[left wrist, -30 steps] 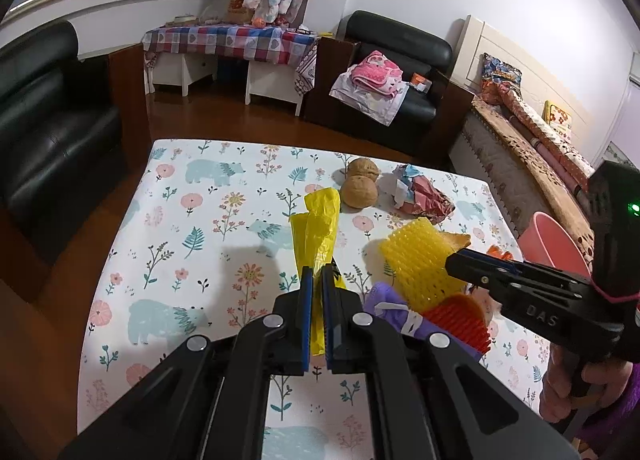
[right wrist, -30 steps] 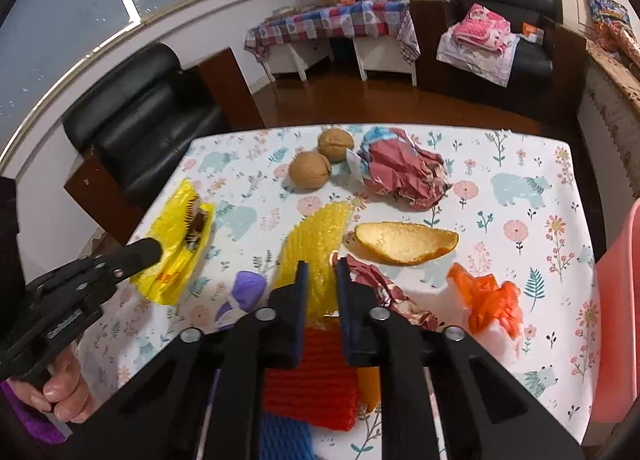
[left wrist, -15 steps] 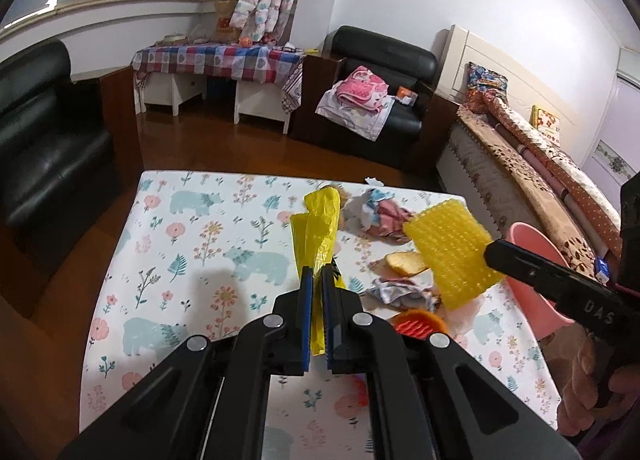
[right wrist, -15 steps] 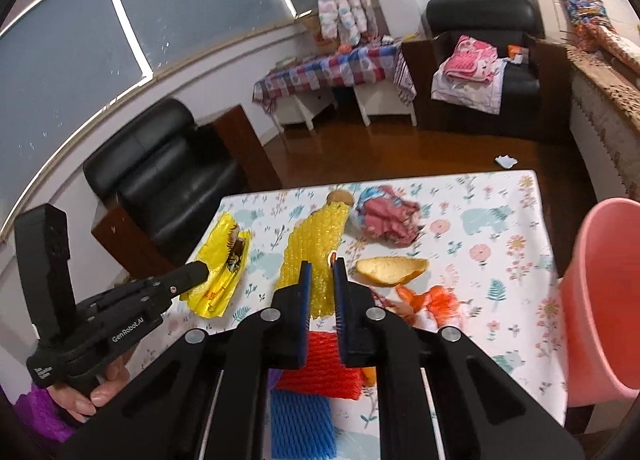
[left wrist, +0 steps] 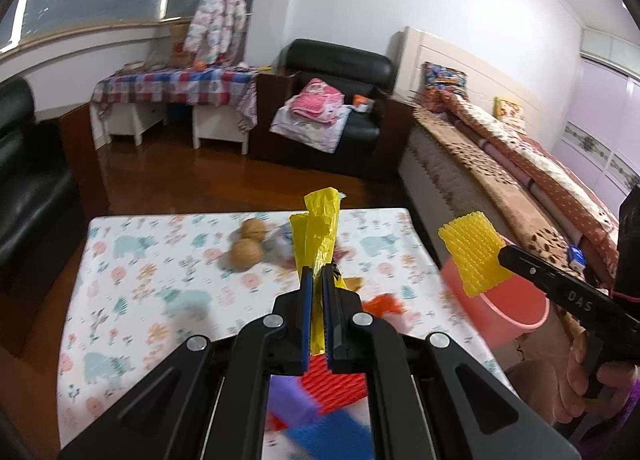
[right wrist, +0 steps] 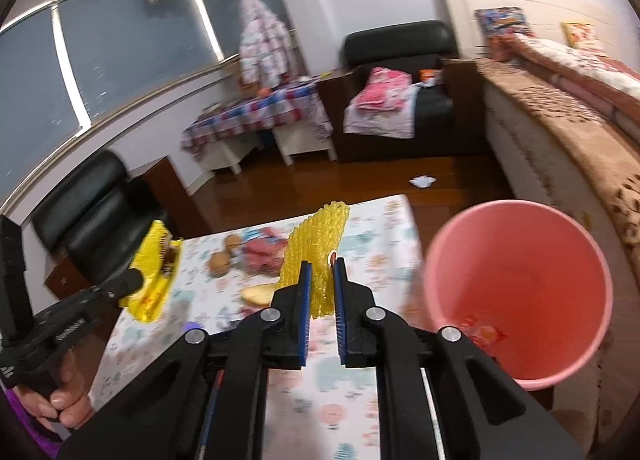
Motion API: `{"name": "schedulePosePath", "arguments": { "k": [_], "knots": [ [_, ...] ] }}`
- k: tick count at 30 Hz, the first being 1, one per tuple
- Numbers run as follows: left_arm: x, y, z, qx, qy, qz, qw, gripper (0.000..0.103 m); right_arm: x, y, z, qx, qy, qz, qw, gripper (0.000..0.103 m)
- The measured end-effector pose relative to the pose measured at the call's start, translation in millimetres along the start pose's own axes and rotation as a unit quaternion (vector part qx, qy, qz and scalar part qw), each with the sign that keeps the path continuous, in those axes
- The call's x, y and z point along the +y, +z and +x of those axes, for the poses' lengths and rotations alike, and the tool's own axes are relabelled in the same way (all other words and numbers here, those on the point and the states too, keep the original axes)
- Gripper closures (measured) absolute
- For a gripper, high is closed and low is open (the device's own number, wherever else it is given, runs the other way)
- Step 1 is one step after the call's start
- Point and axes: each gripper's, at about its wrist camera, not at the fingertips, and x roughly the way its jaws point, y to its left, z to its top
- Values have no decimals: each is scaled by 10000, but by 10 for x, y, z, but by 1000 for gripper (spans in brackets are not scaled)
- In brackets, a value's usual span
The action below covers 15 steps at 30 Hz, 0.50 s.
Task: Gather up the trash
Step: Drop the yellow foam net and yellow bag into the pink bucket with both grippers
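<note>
My left gripper (left wrist: 317, 272) is shut on a yellow plastic wrapper (left wrist: 316, 228) and holds it up above the flower-patterned table (left wrist: 132, 272). My right gripper (right wrist: 319, 266) is shut on a yellow foam fruit net (right wrist: 316, 256), which from the left wrist view hangs over the rim of the pink bin (left wrist: 508, 308). The pink bin (right wrist: 520, 292) stands right of the table, open and with a few scraps at its bottom. On the table lie two walnuts (left wrist: 248, 246), a crumpled red wrapper (right wrist: 260, 256), an orange peel (right wrist: 258, 294), an orange scrap (left wrist: 384, 304) and red and blue foam nets (left wrist: 332, 388).
A bed with a brown patterned cover (left wrist: 500, 176) runs along the right behind the bin. Black armchairs (right wrist: 92, 216) stand left of the table and one at the back (left wrist: 332, 100). A white scrap (right wrist: 422, 181) lies on the wooden floor.
Both grippers rose and swung to the right with their loads. The yellow foam net went from over the table to over the pink bin's rim.
</note>
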Motion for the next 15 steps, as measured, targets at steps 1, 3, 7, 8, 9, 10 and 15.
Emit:
{"name": "schedulePosePath", "arguments": {
  "k": [1, 3, 7, 8, 9, 10, 15],
  "knots": [
    [-82, 21, 19, -6, -70, 50, 10000, 99, -91, 3, -35, -43, -119, 55, 9999, 92],
    [-237, 58, 64, 3, -213, 122, 9997, 99, -233, -1, -94, -109, -311, 139, 9994, 92],
    [-608, 133, 205, 83, -595, 236, 9979, 99, -505, -28, -196, -218, -666, 270, 9972, 92],
    [-710, 145, 239, 98, -689, 286, 9972, 99, -559, -35, -213, -231, -737, 296, 9966, 92],
    [-809, 154, 272, 108, -761, 342, 9965, 99, -625, -48, -231, -253, -829, 321, 9957, 92],
    [-924, 165, 313, 128, -833, 413, 9956, 99, -697, -63, -247, -267, -935, 345, 9947, 92],
    [-1401, 191, 487, 166, -1113, 655, 9915, 99, -986, -137, -264, -257, -1185, 503, 9913, 92]
  ]
}}
